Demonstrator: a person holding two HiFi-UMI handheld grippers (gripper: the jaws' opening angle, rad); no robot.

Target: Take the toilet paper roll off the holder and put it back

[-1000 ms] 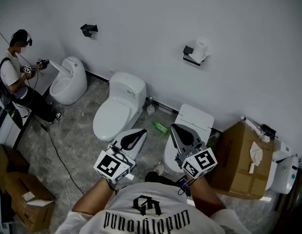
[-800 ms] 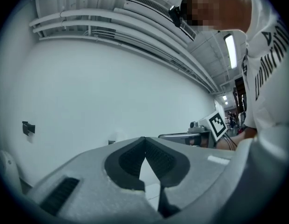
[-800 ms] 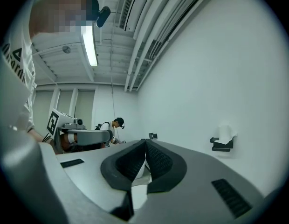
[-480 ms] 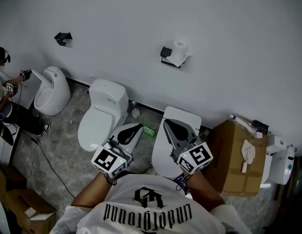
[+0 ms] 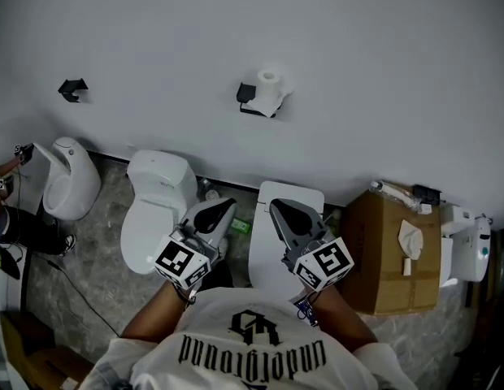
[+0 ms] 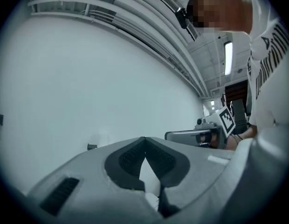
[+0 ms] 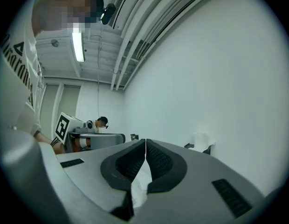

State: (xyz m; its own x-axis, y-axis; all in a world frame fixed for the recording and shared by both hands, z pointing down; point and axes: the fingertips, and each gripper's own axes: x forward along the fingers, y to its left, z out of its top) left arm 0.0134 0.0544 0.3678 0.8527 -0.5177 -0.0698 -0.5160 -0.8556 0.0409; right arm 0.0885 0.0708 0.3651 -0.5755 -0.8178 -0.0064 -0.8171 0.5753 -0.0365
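A: While the grey left gripper [image 5: 227,205] and grey right gripper [image 5: 275,205] face the plain white wall [image 5: 382,71], where's the white toilet paper roll [image 5: 269,88]?

B: On its black wall-mounted holder [image 5: 249,101] (well apart from both). Each gripper's jaws are pressed together, gripping nothing.

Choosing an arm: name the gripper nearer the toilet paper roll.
Right, slightly. Right gripper: almost straight below the toilet paper roll in the head view. Left gripper: below, further left.
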